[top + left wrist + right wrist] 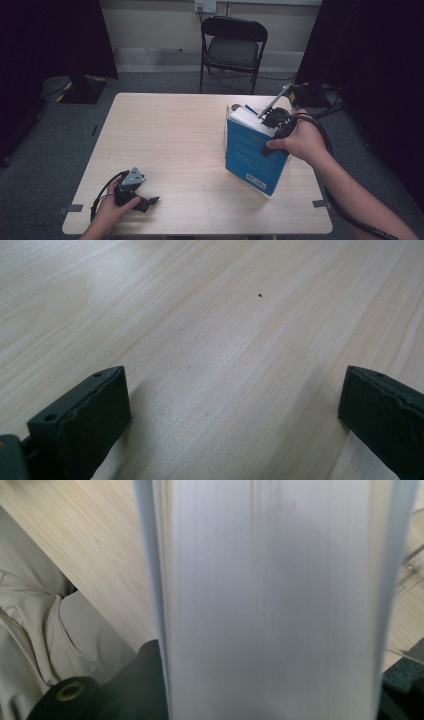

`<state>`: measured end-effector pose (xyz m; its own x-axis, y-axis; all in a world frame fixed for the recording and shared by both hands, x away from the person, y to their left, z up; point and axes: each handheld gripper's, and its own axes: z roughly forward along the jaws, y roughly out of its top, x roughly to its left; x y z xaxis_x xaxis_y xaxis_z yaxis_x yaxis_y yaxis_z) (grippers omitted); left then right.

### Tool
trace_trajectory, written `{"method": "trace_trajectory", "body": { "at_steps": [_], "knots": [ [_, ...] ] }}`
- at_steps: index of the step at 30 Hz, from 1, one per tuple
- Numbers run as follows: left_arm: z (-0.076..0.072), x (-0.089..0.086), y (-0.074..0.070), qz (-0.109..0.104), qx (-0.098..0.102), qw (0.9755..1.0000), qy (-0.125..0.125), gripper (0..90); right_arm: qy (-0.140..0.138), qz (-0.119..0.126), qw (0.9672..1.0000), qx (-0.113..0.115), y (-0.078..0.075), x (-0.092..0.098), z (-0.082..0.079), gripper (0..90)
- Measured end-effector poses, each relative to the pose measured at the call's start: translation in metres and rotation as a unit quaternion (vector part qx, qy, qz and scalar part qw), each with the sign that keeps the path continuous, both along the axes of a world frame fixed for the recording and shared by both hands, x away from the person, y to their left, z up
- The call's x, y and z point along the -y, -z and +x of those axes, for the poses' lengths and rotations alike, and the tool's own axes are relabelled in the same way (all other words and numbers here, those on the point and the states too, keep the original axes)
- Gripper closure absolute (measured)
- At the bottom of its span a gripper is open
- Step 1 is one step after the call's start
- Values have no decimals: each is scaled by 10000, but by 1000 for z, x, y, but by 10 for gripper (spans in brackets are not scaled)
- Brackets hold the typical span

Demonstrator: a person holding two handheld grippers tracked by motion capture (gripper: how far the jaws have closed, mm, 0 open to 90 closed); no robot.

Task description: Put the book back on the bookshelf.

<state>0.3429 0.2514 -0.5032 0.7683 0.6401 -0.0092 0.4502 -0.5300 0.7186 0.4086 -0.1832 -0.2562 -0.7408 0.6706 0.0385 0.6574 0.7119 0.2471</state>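
High view: a black folding chair (233,47) stands beyond the far edge of the pale wood tabletop (170,145), dark curtains (55,37) hang at both sides over grey carpet (60,125), and a clear stand (280,97) sits just behind the blue book (252,155). The book stands tilted on its lower edge at the right side (page block toward the camera in the right gripper view), clamped at its top by the right claw (272,120). The left claw (150,201) rests near the front left corner, jaws wide apart over bare wood.

Thick blue paperback book (252,155) stands tilted on light wooden table (175,140), gripped at top by right gripper (272,120). Left gripper (150,201) rests at near-left edge. Black folding chair (232,47) behind table.
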Motion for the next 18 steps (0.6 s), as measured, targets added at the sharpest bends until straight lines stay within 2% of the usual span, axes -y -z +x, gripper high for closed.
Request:
{"method": "trace_trajectory", "body": {
  "at_steps": [4, 9, 18],
  "knots": [
    [0, 0, 0, -11, -1, 10000, -7, 0, 78, -42, 10000, 23, 0, 7, -1, 618],
    [0, 0, 0, -8, 0, 10000, -5, 0, 228, 35, 9997, -87, 0, 19, -1, 618],
    [0, 0, 0, -7, -1, 10000, -4, 0, 345, -19, 9994, -80, 0, 34, -5, 617]
  ]
}}
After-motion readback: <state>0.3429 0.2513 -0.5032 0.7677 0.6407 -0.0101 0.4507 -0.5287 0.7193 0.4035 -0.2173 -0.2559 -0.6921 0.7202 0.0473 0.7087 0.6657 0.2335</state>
